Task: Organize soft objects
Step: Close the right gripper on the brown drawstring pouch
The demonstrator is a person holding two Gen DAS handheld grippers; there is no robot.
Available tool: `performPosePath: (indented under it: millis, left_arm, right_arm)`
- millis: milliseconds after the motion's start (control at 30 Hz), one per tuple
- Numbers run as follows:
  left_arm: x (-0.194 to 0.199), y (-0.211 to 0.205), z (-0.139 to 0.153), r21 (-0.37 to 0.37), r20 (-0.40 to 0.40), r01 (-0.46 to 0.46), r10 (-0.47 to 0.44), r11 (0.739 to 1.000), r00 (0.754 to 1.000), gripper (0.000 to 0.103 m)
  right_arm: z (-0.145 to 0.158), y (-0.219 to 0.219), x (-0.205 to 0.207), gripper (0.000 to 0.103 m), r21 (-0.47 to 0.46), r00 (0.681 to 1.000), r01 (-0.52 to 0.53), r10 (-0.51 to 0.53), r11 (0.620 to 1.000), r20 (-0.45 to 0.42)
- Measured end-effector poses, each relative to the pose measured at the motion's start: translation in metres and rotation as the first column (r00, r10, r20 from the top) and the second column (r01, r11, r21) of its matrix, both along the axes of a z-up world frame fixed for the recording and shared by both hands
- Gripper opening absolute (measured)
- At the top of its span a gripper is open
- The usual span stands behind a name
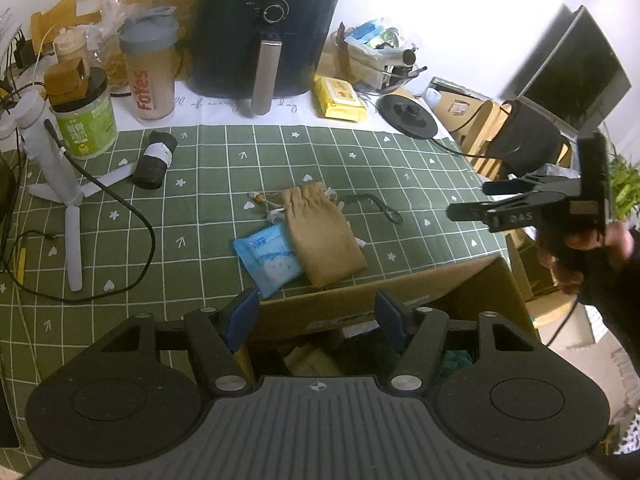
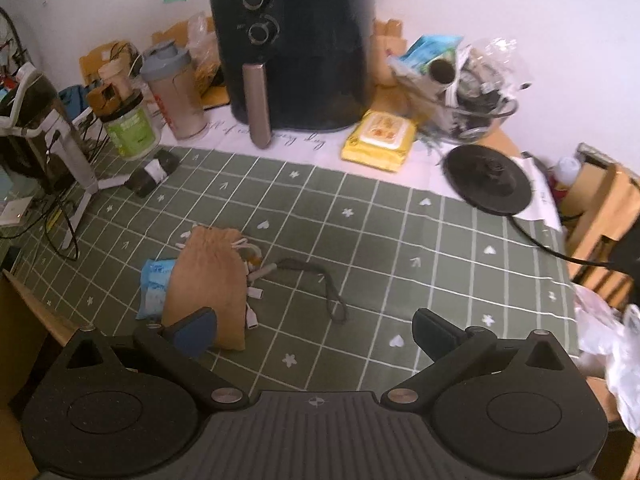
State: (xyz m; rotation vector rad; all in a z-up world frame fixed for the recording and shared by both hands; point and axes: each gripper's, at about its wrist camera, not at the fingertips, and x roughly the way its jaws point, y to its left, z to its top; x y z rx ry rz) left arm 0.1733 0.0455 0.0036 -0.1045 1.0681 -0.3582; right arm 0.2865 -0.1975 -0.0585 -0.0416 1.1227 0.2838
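A tan drawstring pouch point(image 1: 324, 236) point(image 2: 212, 276) lies mid-table on the green checked cloth, partly over a blue tissue pack point(image 1: 268, 258) point(image 2: 154, 288). A dark cord point(image 1: 376, 206) point(image 2: 320, 280) trails beside them. A black roll with a white label point(image 1: 154, 160) point(image 2: 148, 176) lies farther back on the left. My left gripper point(image 1: 316, 316) stands open over an open cardboard box point(image 1: 360, 304) at the table's near edge, with nothing between its fingers. My right gripper point(image 2: 316, 332) point(image 1: 476, 200) is open above the cloth, right of the pouch, held by a hand.
A black air fryer point(image 1: 272, 28), a shaker bottle point(image 1: 150, 68), a green jar point(image 1: 86, 120), a yellow wipes pack point(image 1: 340, 98) and a kettle base point(image 1: 408, 114) line the back. A white tripod point(image 1: 60, 176) and a black cable point(image 1: 120, 208) lie at the left.
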Motion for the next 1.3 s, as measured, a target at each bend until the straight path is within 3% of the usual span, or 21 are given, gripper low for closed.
performPosePath:
  millis: [200, 467, 733, 1033, 1133, 1200, 1300]
  left_arm:
    - [-0.003, 0.006, 0.001, 0.0, -0.003, -0.031, 0.031, 1.0, 1.0, 0.063]
    - [-0.009, 0.018, -0.001, -0.004, -0.019, -0.086, 0.086, 0.996, 0.996, 0.063]
    - [-0.016, 0.034, -0.002, 0.0, -0.032, -0.151, 0.151, 0.989, 0.988, 0.063]
    - [-0.022, 0.047, -0.004, 0.007, -0.049, -0.209, 0.209, 0.978, 0.977, 0.063]
    - [-0.022, 0.048, -0.004, 0.008, -0.051, -0.211, 0.211, 0.977, 0.976, 0.063]
    - [-0.021, 0.047, -0.004, 0.01, -0.048, -0.209, 0.209, 0.978, 0.977, 0.063]
    - [-0.02, 0.046, -0.002, 0.011, -0.041, -0.202, 0.203, 0.979, 0.978, 0.063]
  right_arm:
    - [-0.028, 0.013, 0.021, 0.103, 0.031, 0.995, -0.089, 0.09, 0.996, -0.046]
    - [-0.068, 0.03, 0.049, 0.102, 0.145, 0.976, -0.172, 0.189, 0.974, -0.11]
    - [-0.095, 0.054, 0.066, 0.085, 0.216, 0.946, -0.26, 0.293, 0.941, -0.136]
    - [-0.118, 0.066, 0.08, 0.058, 0.225, 0.935, -0.269, 0.31, 0.936, -0.173]
    - [-0.123, 0.068, 0.081, 0.038, 0.225, 0.933, -0.265, 0.308, 0.938, -0.185]
    - [-0.124, 0.07, 0.08, 0.02, 0.227, 0.93, -0.269, 0.314, 0.936, -0.192]
    - [-0.119, 0.073, 0.077, 0.005, 0.219, 0.931, -0.285, 0.324, 0.933, -0.167]
